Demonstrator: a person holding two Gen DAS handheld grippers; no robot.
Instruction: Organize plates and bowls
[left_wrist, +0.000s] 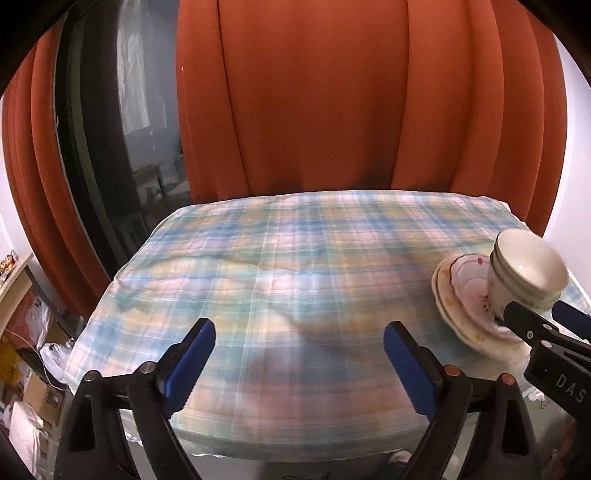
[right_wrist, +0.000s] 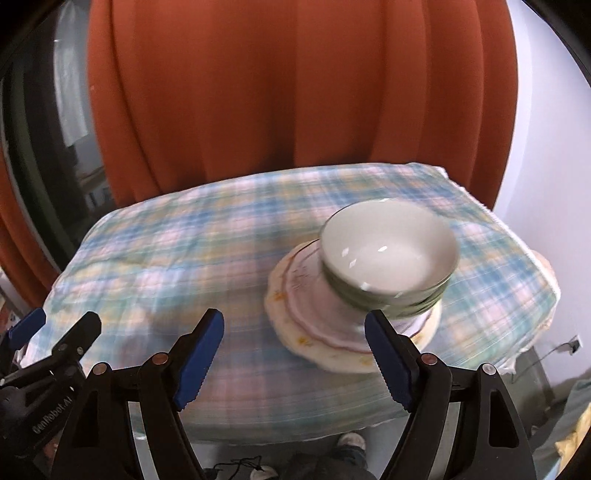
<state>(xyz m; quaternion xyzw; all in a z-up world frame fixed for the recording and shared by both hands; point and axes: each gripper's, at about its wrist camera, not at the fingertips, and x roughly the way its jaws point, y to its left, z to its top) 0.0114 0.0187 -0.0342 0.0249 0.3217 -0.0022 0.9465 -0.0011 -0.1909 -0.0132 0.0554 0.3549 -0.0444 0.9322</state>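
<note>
A stack of white bowls (right_wrist: 388, 254) with grey-green outsides sits on a stack of plates (right_wrist: 314, 328), cream below and pink-rimmed on top, on the right part of the plaid-covered table (right_wrist: 166, 258). My right gripper (right_wrist: 293, 363) is open and empty, just in front of the stack and apart from it. My left gripper (left_wrist: 299, 369) is open and empty over the table's near middle. In the left wrist view the bowls (left_wrist: 528, 275) and plates (left_wrist: 465, 306) are at the far right, with the right gripper (left_wrist: 543, 321) in front of them.
An orange curtain (left_wrist: 314, 99) hangs behind the table, with a dark window (left_wrist: 122, 122) to its left. Boxes and bags (left_wrist: 33, 373) lie on the floor at the left. A white wall (right_wrist: 546, 147) is to the right. The left gripper (right_wrist: 48, 332) shows at the lower left of the right wrist view.
</note>
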